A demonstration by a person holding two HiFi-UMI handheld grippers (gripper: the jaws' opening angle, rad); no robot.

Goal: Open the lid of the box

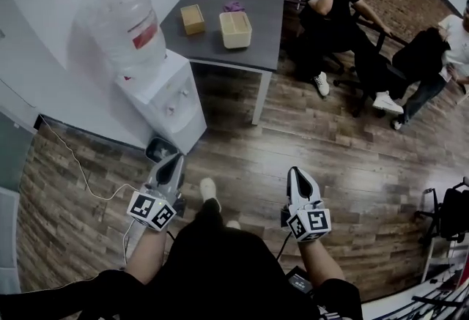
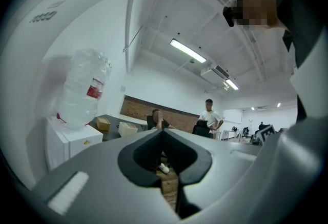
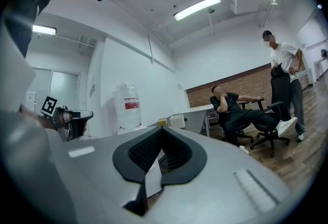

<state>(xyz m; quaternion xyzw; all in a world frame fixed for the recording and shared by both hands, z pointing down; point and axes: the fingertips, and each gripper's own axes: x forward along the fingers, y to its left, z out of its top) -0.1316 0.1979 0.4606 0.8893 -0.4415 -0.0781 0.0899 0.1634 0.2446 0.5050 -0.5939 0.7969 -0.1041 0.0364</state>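
Wood-plank floor runs ahead to a grey surface (image 1: 265, 22) by the white wall. The cream box (image 1: 235, 29) sits on it, well away from me, long axis pointing away, beside a smaller tan box (image 1: 193, 19). A water dispenser (image 1: 172, 102) stands left of the path. My left gripper (image 1: 174, 165) and right gripper (image 1: 299, 178) hang low over the floor — both closed, holding nothing.

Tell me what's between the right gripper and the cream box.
Head view: bare wood floor, then the table leg and near edge of the table.
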